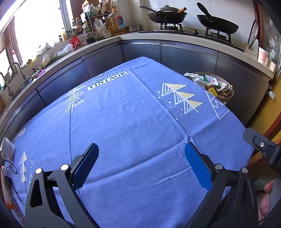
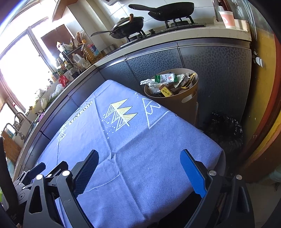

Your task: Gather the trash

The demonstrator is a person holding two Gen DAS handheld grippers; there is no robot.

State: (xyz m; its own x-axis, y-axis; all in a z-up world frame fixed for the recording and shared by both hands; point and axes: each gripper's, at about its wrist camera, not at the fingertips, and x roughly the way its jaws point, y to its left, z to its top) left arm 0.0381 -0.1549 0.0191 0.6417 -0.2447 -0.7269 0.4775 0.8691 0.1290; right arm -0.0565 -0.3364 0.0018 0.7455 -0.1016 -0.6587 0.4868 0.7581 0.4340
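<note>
A round brown bin (image 2: 175,103) stands beside the table's far right corner. It holds a heap of wrappers (image 2: 166,79), crumpled tissue and a yellow box. It also shows in the left wrist view (image 1: 228,95). My left gripper (image 1: 141,164) is open and empty above the blue tablecloth (image 1: 131,114). My right gripper (image 2: 138,171) is open and empty near the table's right edge, with the bin ahead of it. No loose trash shows on the cloth.
A kitchen counter (image 1: 175,37) with two black pans (image 1: 166,14) and bottles (image 1: 116,22) runs behind the table. A black bag (image 2: 224,129) lies on the floor by the bin. A white mug (image 1: 7,147) and power strip (image 1: 6,184) sit at the table's left edge.
</note>
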